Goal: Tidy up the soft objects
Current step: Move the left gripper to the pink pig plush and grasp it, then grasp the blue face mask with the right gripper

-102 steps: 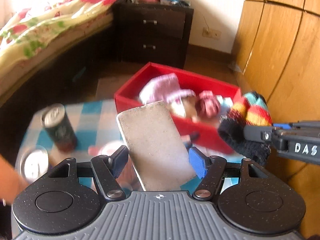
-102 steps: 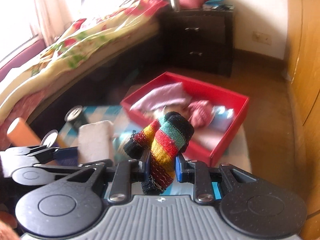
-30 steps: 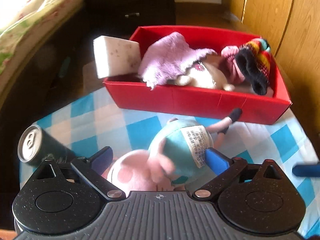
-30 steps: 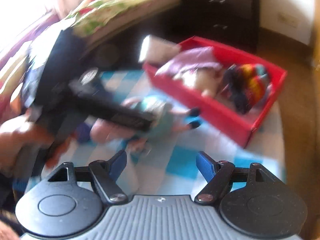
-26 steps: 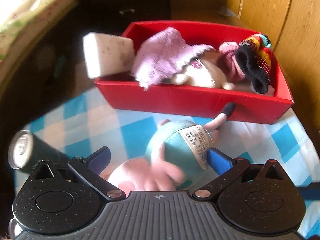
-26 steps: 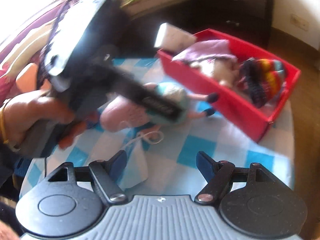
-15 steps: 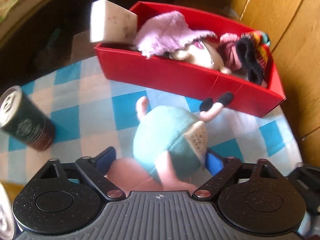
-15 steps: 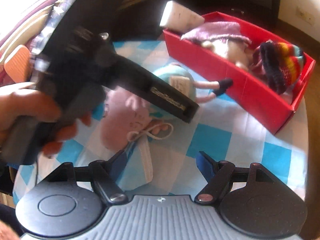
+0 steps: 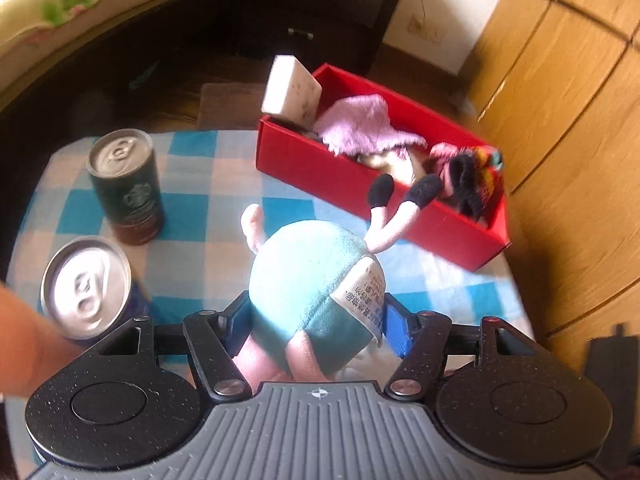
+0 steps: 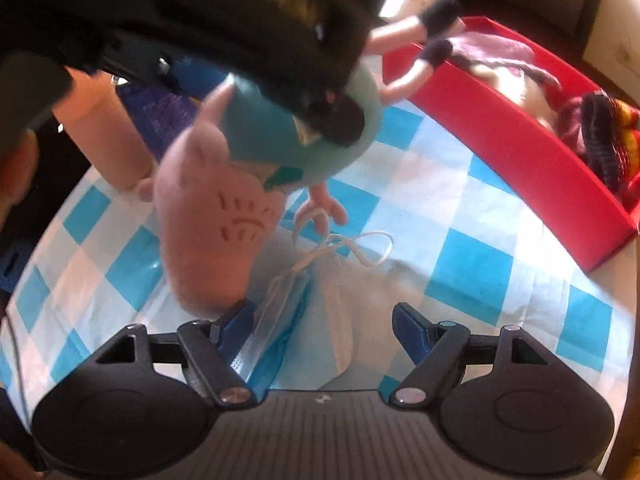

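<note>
Covering the table, a blue-checked cloth; left tool clamps plush pig, right tool apart

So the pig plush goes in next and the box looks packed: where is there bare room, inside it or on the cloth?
Inside the red box it is crowded: sponge at the far end, purple cloth, striped sock. No bare floor shows. The checkered cloth lies bare between the box's near wall and the face mask. Near the two cans it is tight.
</note>
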Demonstrator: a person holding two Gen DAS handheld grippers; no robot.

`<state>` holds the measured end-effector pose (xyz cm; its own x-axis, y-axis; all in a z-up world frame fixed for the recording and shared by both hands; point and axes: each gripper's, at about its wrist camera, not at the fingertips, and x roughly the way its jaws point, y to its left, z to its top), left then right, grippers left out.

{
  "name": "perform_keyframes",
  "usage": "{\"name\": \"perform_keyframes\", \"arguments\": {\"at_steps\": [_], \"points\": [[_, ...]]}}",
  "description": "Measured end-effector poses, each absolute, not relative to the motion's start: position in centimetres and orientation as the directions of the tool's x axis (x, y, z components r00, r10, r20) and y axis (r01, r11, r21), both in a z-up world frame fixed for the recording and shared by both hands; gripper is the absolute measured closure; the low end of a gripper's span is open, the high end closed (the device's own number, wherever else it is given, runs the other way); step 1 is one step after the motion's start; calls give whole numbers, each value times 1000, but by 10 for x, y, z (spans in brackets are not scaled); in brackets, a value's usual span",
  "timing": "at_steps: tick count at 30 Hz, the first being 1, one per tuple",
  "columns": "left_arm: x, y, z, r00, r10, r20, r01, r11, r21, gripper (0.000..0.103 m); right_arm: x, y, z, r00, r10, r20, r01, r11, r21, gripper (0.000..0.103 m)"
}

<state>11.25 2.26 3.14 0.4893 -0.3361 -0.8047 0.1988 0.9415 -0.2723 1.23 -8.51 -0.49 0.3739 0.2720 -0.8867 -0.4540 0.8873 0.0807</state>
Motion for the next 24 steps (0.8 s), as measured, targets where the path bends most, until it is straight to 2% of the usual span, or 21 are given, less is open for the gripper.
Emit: {"name": "perform_keyframes", "arguments": {"at_steps": [2, 3, 7, 9, 20, 24], "points": [[109, 25, 36, 503, -341, -794, 194, 940, -281, 38, 11, -86, -6, 351, 291, -890, -458, 882, 108, 71], [107, 24, 38, 507, -335, -794, 199, 942, -271, 38, 12, -87, -6, 343, 298, -890, -455, 883, 120, 78], [100, 27, 46, 525, -342, -779, 201, 940, -277, 38, 9, -94, 4, 360, 308, -881, -446, 886, 127, 99], [98, 27, 47, 529, -346, -775, 200, 938, -283, 38, 8, -99, 9, 360, 325, -874, -439, 886, 149, 103], [83, 7, 49, 543, -317, -777, 225, 947, -229, 38, 14, -160, 56, 501, 315, -806, -290, 939, 187, 103], [81, -5, 57, 566, -285, -774, 241, 955, -175, 38, 18, -170, 69, 540, 310, -783, -263, 945, 193, 103]]}}
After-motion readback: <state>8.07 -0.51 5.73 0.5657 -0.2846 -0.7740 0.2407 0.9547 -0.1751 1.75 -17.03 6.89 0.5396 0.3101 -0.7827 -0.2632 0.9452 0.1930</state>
